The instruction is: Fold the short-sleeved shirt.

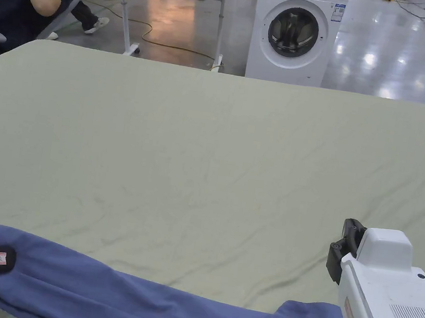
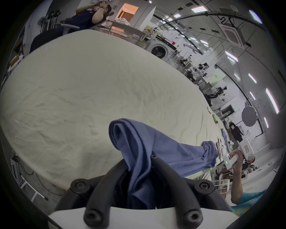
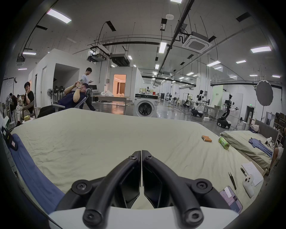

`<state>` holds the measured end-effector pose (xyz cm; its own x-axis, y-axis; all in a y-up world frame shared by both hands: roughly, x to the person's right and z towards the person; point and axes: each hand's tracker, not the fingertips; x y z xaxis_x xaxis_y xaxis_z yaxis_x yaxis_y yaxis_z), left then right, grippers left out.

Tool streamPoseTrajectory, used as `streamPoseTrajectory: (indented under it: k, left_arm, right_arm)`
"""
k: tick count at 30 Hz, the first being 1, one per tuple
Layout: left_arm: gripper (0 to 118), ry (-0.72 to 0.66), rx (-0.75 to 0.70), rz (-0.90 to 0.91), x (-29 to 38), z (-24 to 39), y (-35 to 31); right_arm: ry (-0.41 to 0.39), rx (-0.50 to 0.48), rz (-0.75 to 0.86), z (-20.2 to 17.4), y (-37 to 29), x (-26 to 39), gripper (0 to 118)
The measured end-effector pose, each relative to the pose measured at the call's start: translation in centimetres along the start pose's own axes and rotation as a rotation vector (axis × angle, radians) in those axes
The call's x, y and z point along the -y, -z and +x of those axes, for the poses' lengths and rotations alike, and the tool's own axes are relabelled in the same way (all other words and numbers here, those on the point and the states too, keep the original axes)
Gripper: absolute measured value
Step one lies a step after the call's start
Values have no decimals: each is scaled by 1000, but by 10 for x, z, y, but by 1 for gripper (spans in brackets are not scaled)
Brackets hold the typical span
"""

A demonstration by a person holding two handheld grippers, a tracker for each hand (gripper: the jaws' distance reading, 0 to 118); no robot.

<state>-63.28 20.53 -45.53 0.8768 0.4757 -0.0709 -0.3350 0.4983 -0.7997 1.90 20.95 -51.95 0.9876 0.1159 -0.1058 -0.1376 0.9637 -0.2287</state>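
The left hand-held gripper [image 2: 139, 164] has both jaws clamped on a bunched fold of the blue short-sleeved shirt [image 2: 174, 151], which stretches from it as a long band along the near edge of the green-sheeted surface [image 1: 215, 167] toward the right hand-held gripper [image 3: 141, 152]. The right hand-held gripper's jaws are pressed together with nothing between them, the shirt [image 3: 35, 178] lying off to its left. A bottle [image 3: 224, 142] lies farther out to its right.

Head view looked down over the bed [image 1: 207, 156] from its near edge, both gripper views sat low, facing far washer [image 3: 145, 106], shared.
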Motion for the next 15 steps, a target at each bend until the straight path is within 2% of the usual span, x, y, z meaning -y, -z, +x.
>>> streamPoseTrajectory:
  k: [3, 7, 11, 15]
  left_arm:
    - [6, 47, 19, -6, -3, 24, 0]
    - [6, 90, 148, -4, 1, 75, 19]
    - [6, 124, 217, -59, 9, 120, 59]
    - [6, 157, 211, -132, 20, 157, 111]
  right_arm:
    - [-10, -6, -4, 0, 1, 1, 0]
    - [-6, -9, -10, 0, 1, 3, 0]
    - [10, -6, -7, 2, -2, 5, 0]
    - [22, -1, -13, 5, -4, 7, 0]
